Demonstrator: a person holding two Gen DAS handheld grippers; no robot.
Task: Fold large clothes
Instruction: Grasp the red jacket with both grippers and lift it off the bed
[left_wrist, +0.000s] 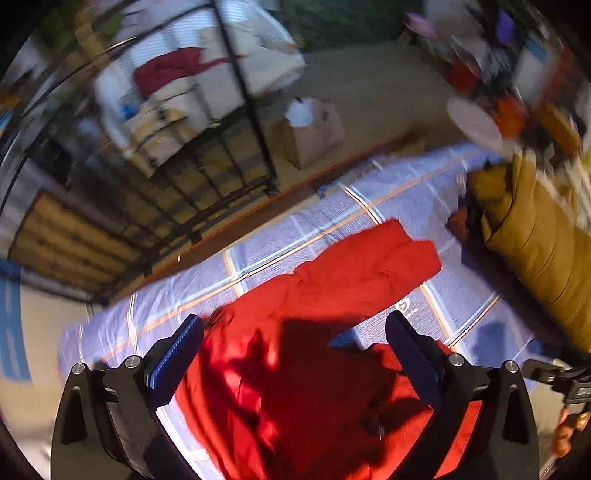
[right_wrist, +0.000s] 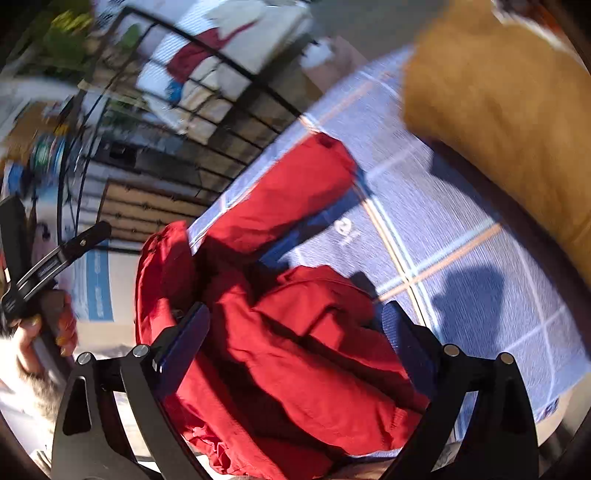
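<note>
**Red jacket half gathered, both grippers empty above it**

A bed (left_wrist: 369, 184) under a pale blue checked sheet fills the middle of the room, with a metal rack (left_wrist: 207, 155) of boxes beyond it. A mustard coat (left_wrist: 539, 251) lies bunched along the far right edge, well apart from the work.

The red jacket (left_wrist: 332, 280) sits at the near edge of the bed, crumpled at the body, one sleeve (right_wrist: 288, 192) stretched flat toward the rack side.

The left gripper (left_wrist: 291, 332) hangs over the rumpled body, jaws spread wide, nothing between them. The right gripper (right_wrist: 295, 321) is likewise released, poised above the heaped folds.

I judge this an early step: the jacket wants laying flat before any fold. The next move calls for pinching an edge, likely hem or shoulder, and drawing the cloth smooth.
</note>
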